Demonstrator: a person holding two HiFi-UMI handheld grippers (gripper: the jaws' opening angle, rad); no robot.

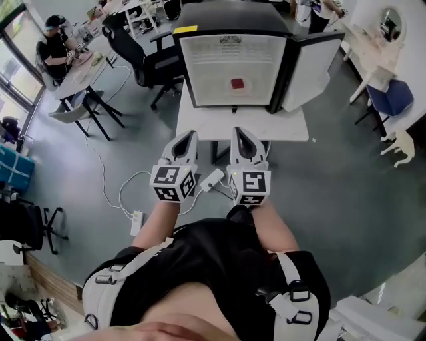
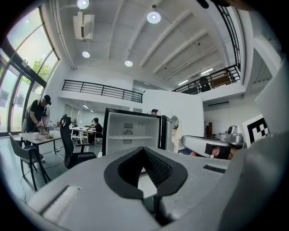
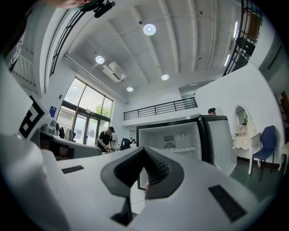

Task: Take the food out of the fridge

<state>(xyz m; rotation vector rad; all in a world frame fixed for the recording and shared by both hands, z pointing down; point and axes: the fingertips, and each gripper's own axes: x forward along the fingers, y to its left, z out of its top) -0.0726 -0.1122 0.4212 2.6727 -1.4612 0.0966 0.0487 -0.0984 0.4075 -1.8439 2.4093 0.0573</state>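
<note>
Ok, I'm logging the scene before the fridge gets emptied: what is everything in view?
fridge: one, black, white inside, door open, on the table
food item: one, red, inside the fridge
table: one, white, ahead of the grippers
office chair: one nearby, black, left of the fridge
power strip: one, white, on the floor
blue chair: one, far right
left gripper: white, shut, empty
right gripper: white, shut, empty

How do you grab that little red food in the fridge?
Probably pinch the red food across its left and right sides, coming straight in through the open front of the fridge. It looks small and blocky, sits alone with room either side, and the door is swung clear to the right.
</note>
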